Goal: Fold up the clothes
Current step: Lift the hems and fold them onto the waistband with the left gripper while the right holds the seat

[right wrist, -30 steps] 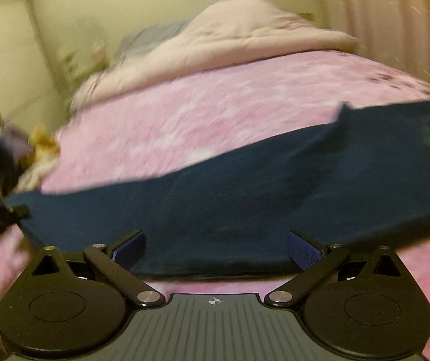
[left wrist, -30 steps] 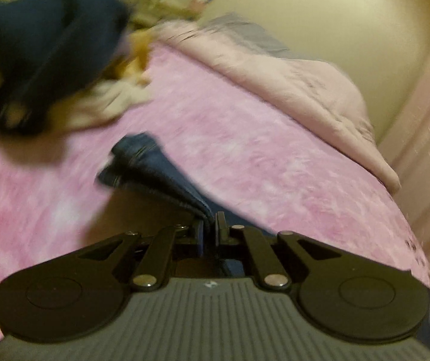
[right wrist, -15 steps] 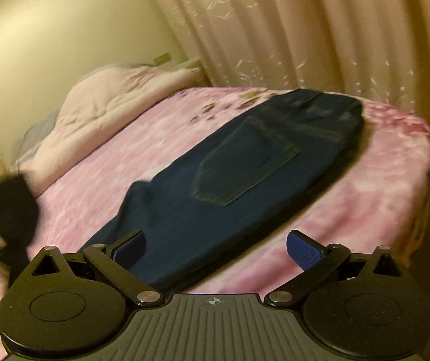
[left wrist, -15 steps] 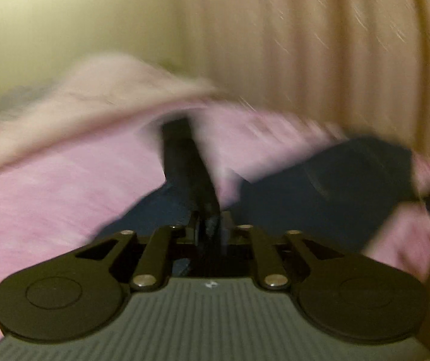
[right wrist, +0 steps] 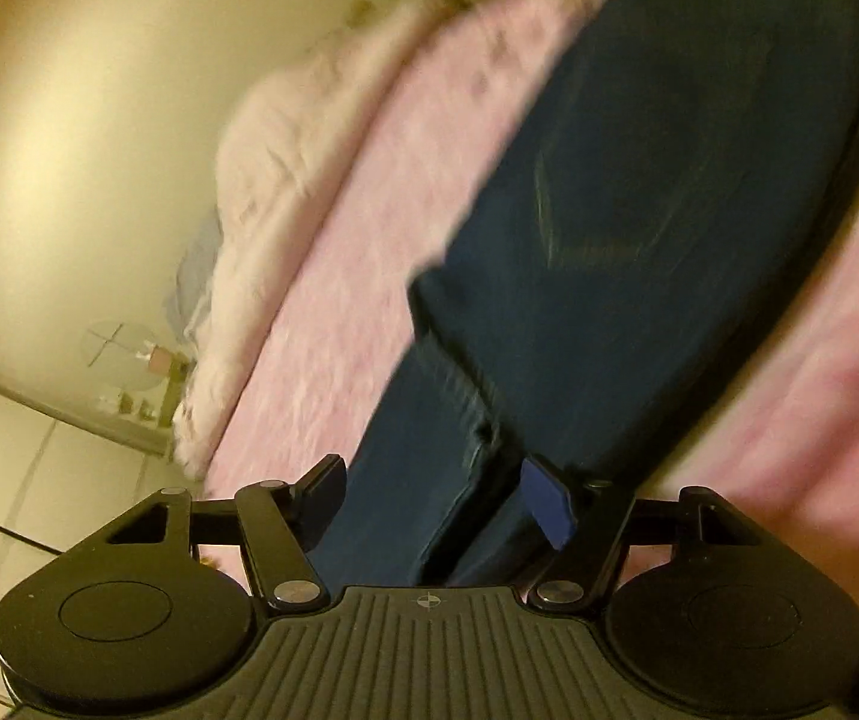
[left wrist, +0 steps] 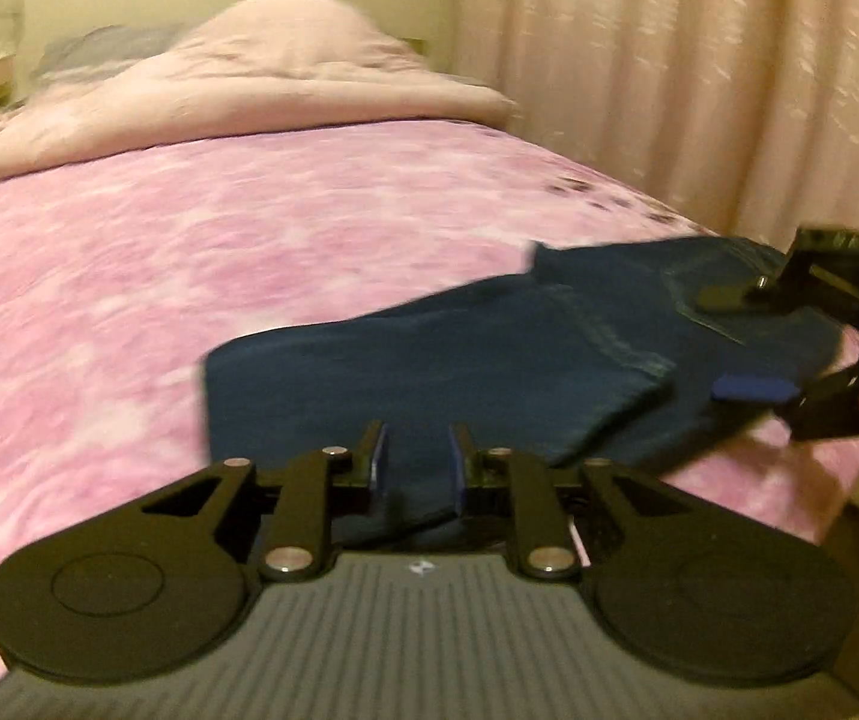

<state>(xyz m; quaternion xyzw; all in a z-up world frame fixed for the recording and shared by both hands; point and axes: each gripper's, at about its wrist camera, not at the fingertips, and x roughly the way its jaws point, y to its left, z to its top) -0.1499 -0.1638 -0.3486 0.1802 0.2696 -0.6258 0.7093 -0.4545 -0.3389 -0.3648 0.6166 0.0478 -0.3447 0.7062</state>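
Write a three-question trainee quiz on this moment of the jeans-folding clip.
1. True or false: the jeans lie on the floor.
2. Multiple choice: what colour is the bedspread under them? A pink, B green, C white.
3. Short answer: in the right wrist view, what sits between the fingers of the right tool?

Key:
1. False. They lie on the bed.
2. A.
3. The jeans. The tool's jaws have just been closing, with the denim between them.
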